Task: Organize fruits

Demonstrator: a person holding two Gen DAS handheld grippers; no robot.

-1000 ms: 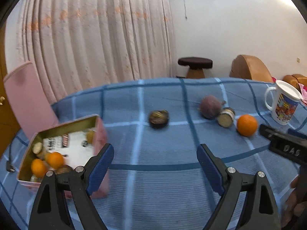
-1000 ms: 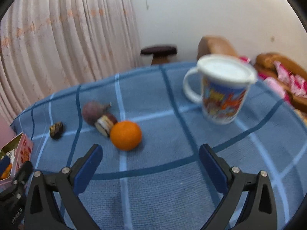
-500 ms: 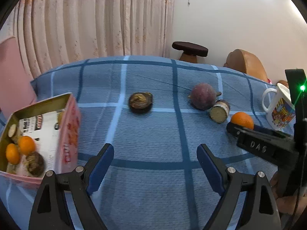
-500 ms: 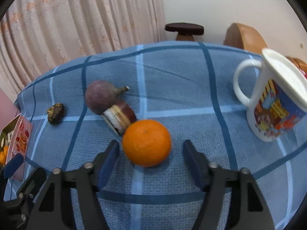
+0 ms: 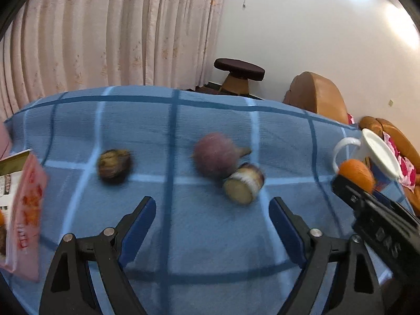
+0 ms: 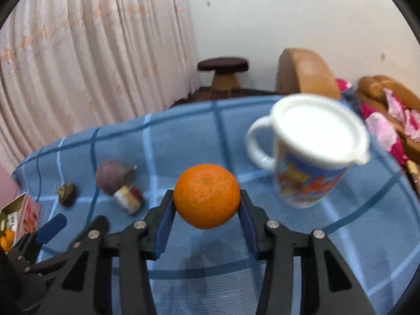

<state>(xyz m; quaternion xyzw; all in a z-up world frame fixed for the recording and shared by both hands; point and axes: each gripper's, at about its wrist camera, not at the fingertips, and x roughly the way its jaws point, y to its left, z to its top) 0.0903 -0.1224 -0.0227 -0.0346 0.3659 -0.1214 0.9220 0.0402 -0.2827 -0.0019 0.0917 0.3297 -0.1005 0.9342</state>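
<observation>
Plenty of bare blue checked tablecloth [image 5: 210,236] in front of the left gripper [image 5: 212,225] — its jaws are spread wide with nothing between them. The far cloth edge drops off toward the curtain [image 5: 105,39] and a stool [image 5: 239,73]. The right gripper [image 6: 207,207] is closing on the orange [image 6: 206,195], both blue pads pressed against its sides, lifted just off the cloth beside the lidded cartoon mug [image 6: 315,157]. The orange is round, bright and pebbly-skinned. A purple fruit [image 5: 215,157], a cut piece [image 5: 244,186] touching it and a dark shrivelled fruit [image 5: 114,166] sit mid-table. The pink box [image 5: 26,210] at the left edge has red lettering — too blurred to read.
</observation>
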